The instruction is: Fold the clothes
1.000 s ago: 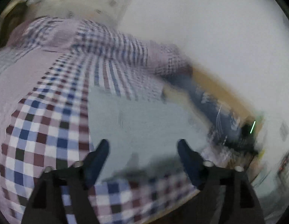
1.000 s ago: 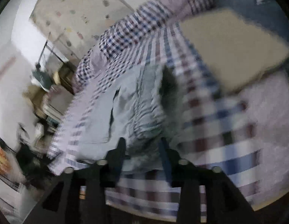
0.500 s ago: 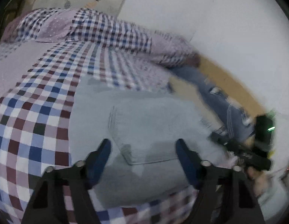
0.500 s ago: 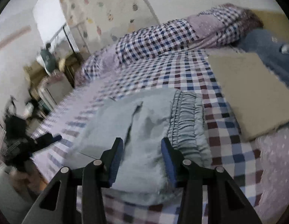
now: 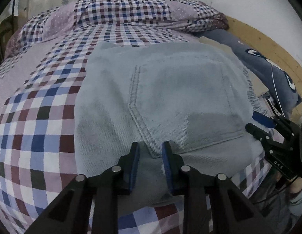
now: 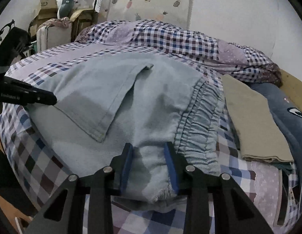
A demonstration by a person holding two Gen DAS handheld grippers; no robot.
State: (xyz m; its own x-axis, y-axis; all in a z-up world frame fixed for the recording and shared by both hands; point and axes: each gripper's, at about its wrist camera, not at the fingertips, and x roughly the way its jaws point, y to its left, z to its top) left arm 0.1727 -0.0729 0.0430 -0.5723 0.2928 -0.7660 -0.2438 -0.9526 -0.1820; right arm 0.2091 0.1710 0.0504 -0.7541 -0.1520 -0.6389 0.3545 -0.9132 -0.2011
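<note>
We have both grippers, left (image 5: 150, 146) and right (image 6: 148, 148), closing their jaws over the near edge of the pale blue, soft, floppy denim shorts (image 5: 170, 97) lying flat on the checked bedspread (image 5: 33, 117), neither clamped yet, so thick hems look safest.

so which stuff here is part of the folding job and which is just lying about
In the job:
- light denim shorts
- left gripper, closing on them
- right gripper, closing on them

Lying about:
- folded tan cloth
- dark blue plush
- checked quilt
- cardboard boxes
</note>
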